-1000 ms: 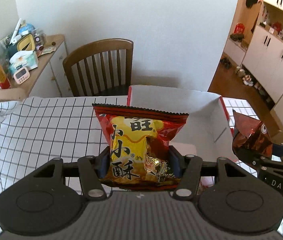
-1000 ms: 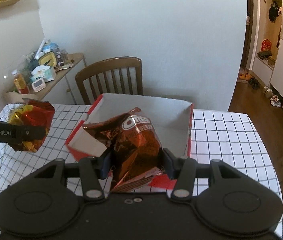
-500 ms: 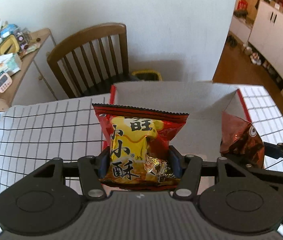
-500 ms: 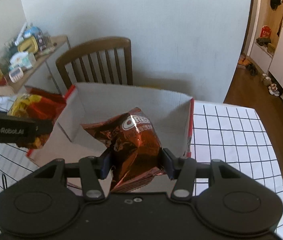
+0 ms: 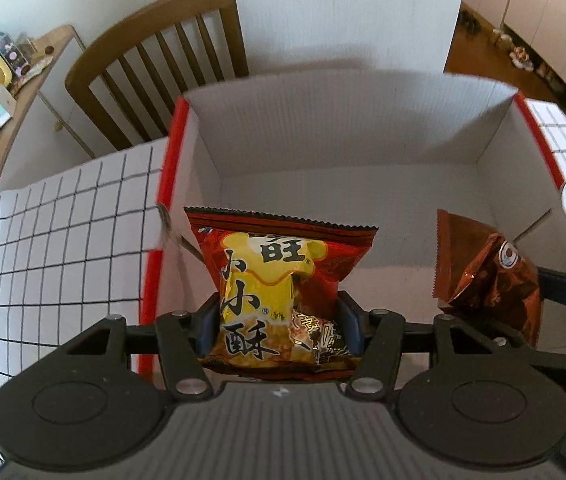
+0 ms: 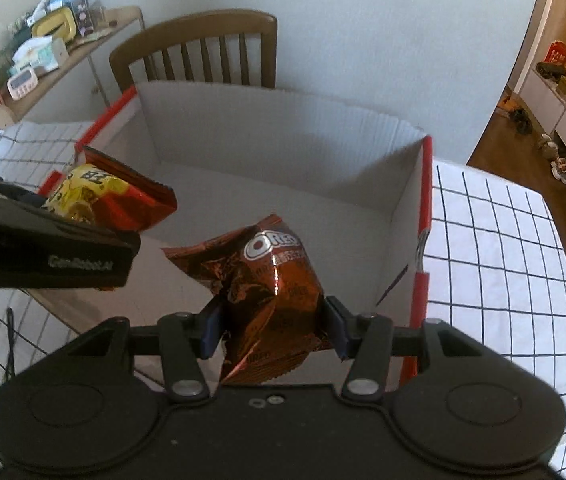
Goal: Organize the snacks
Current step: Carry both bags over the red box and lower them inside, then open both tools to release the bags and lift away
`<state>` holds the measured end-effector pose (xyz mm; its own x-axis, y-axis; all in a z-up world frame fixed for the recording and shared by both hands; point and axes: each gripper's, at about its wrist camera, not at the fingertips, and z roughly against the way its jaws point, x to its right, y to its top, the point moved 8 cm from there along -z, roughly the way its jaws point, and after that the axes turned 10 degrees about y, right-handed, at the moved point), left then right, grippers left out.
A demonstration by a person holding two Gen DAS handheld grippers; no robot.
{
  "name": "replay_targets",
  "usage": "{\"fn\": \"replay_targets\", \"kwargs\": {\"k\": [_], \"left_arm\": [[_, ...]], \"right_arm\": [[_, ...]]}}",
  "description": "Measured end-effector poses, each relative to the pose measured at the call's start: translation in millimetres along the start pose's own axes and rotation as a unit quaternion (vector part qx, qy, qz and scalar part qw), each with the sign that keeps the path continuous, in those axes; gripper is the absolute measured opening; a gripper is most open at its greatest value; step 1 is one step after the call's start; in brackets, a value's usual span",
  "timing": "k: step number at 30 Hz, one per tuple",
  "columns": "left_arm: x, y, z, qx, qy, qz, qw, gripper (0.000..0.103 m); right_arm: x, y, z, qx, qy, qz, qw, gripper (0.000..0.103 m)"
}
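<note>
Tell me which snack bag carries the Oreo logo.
The crumpled brown foil bag in the right gripper; the left gripper's bag is red and yellow.

Open cardboard box (image 5: 347,128) on the checked tablecloth (image 5: 63,232), wooden chair (image 5: 163,64) behind the box, cluttered sideboard (image 6: 63,44) left of the chair, rice-cracker bag (image 5: 283,288) over the box's left part, Oreo bag (image 6: 275,292) over its right part

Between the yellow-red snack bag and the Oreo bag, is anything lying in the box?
Nothing: in the left wrist view, only bare box floor shows between the yellow-red snack bag and the Oreo bag.
</note>
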<state>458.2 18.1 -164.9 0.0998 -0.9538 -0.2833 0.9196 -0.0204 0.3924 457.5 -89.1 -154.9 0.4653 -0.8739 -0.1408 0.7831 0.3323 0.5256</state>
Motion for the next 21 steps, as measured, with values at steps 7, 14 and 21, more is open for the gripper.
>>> {"fn": "replay_targets", "kwargs": {"k": [7, 14, 21], "left_arm": [[10.5, -11.6, -9.4, -0.015, -0.001, -0.01, 0.9998, 0.059], [5.6, -10.4, -5.3, -0.006, -0.002, -0.005, 1.0, 0.061], [-0.2, -7.7, 14.8, 0.016, -0.003, 0.003, 0.9999, 0.065]], "right_arm": [[-1.9, -4.0, -6.7, -0.007, -0.005, 0.008, 1.0, 0.052], [-2.0, -1.1, -5.4, -0.003, -0.011, 0.011, 1.0, 0.066], [-5.0, 1.8, 9.8, 0.016, -0.011, 0.011, 1.0, 0.076]]}}
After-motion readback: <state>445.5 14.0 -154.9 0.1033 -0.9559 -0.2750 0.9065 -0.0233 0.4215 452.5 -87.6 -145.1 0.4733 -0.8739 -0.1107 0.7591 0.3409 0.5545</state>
